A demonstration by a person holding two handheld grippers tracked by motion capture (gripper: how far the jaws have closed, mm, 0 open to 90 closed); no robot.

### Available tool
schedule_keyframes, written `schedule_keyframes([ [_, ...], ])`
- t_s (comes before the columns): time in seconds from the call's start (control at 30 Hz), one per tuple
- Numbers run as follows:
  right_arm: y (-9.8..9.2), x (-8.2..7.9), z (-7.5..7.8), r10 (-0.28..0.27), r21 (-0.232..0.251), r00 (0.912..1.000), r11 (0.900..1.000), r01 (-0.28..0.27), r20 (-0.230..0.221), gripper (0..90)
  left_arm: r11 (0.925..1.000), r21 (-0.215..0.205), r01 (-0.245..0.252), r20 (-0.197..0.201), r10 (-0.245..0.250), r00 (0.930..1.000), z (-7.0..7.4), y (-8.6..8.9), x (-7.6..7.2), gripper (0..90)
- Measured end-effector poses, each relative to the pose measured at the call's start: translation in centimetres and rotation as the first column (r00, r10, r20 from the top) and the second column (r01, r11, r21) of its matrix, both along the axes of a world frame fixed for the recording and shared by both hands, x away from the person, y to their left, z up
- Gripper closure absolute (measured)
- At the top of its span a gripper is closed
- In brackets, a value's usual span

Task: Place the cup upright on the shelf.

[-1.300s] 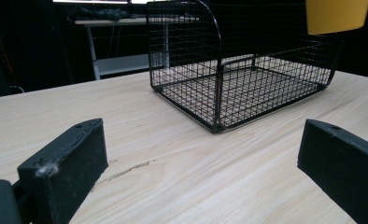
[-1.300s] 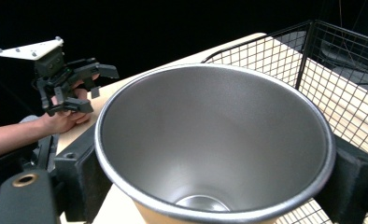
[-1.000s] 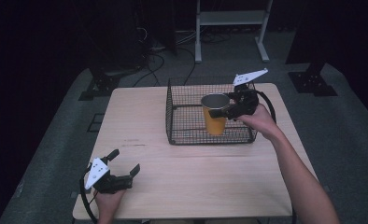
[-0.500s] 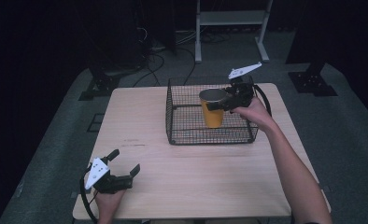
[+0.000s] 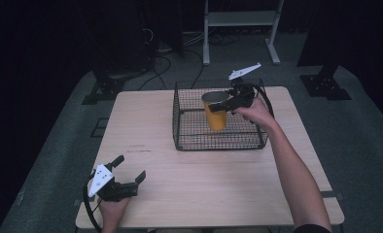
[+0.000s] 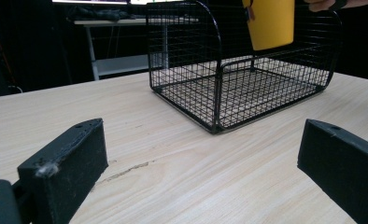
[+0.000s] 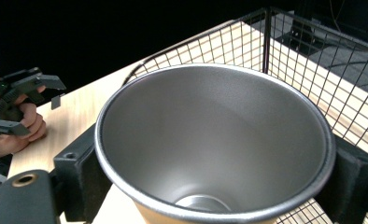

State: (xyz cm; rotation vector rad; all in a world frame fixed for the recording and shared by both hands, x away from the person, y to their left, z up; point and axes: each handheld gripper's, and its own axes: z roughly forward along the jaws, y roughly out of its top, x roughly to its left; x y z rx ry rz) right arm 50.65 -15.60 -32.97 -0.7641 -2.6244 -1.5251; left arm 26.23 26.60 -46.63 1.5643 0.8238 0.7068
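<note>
A yellow cup (image 5: 216,111) with a grey metal inside hangs upright over the black wire basket (image 5: 189,138), lifted above its floor. My right gripper (image 5: 224,104) is shut on the cup near its rim, one jaw on each side. In the right gripper view the cup's empty inside (image 7: 215,140) sits between the jaws. In the left gripper view the cup's yellow base (image 6: 270,23) shows above the basket (image 6: 229,93). My left gripper (image 5: 129,172) rests open on the table's near left corner, nothing between its jaws.
The basket stands on the far right half of the light wooden table (image 5: 146,126). A white shelf frame (image 5: 238,19) and cables lie on the floor beyond the table. In the right gripper view the other hand holding its gripper (image 7: 14,112) appears at far left.
The right gripper has carried the cup a little farther back and higher over the basket. The left gripper has stayed where it was.
</note>
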Motion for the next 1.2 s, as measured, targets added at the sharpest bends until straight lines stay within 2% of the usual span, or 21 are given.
schedule_keyframes([
  [0.2,0.4,0.9,-1.1,0.01,-0.007,0.9999,1.0,-0.01,-0.013,12.1,1.0,-0.003,0.0,0.0,0.0,1.0,0.0,0.0,0.0,0.8],
  [0.63,1.0,2.7,-3.3,-0.008,-0.016,0.9992,1.0,0.007,-0.039,12.1,1.0,-0.004,-0.002,-0.001,0.002,1.0,0.0,0.0,0.0,0.8],
  [1.2,1.3,3.5,-5.2,-0.013,-0.059,0.9988,0.998,0.01,-0.047,12.1,0.9999,-0.012,-0.003,0.0,0.003,1.0,0.0,0.1,0.0,0.8],
])
